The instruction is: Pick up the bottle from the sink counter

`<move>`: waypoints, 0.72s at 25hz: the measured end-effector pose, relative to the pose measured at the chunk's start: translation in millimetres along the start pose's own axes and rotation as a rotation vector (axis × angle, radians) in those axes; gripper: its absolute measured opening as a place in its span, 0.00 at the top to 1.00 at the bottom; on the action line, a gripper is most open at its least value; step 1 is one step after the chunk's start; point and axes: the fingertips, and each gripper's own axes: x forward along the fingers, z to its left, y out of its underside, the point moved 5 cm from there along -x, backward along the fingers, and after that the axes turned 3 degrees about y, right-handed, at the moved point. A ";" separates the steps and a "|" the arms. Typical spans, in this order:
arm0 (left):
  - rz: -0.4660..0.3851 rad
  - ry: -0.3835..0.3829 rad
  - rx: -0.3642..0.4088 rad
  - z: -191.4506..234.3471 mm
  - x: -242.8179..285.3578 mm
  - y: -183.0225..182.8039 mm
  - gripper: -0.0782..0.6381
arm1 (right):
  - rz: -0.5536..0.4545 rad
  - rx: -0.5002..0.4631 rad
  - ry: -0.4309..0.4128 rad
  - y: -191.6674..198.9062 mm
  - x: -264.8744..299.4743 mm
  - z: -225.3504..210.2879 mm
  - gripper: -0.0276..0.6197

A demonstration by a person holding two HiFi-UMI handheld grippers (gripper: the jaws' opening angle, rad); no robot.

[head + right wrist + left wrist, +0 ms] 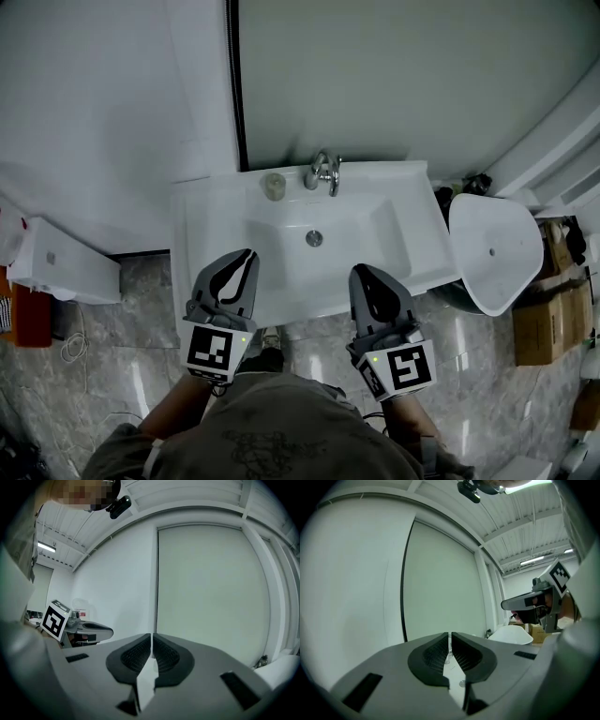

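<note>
At the front edge of the white washbasin (216, 211): the person stands close, both tools held level and side by side over the near rim, pointing at the back wall. The left gripper (247, 255) has its jaws together with nothing between them. The right gripper (360, 272) is likewise pressed together and empty. This reads as an approach posture, not a grasp; neither tool is set to take anything yet.

The bottle (274, 186) stands upright on the back ledge of the counter, just left of the chrome tap (325, 172) and near the wall. From above only its pale top shows; the shape below cannot be made out. It lies ahead of the left gripper, past the bowl's left shoulder, so that tool looks better placed. Its jaws would have to part first.

In the way: the tap is just beside the bottle on its right and the wall is close behind. An approach from the front or left looks freer. The bowl with its drain (314, 238) lies between the tools and the ledge.

Around:
- a loose white ceramic basin (497, 253) off the counter's right end
- cardboard boxes (542, 323) beyond it
- a white box-shaped fixture (70, 267) on the floor to the left
- a dark vertical seam (236, 84) in the wall

All of these are well apart from the bottle.
</note>
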 end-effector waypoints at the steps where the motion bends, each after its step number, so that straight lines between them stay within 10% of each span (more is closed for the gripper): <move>1: 0.002 0.005 -0.001 5.1 6.8 1.1 0.85 | 0.000 -0.003 0.010 -0.9 7.2 -4.2 0.91; 18: 0.012 0.039 -0.040 47.7 83.2 14.3 0.85 | 0.069 -0.073 -0.038 14.8 95.8 -18.7 0.91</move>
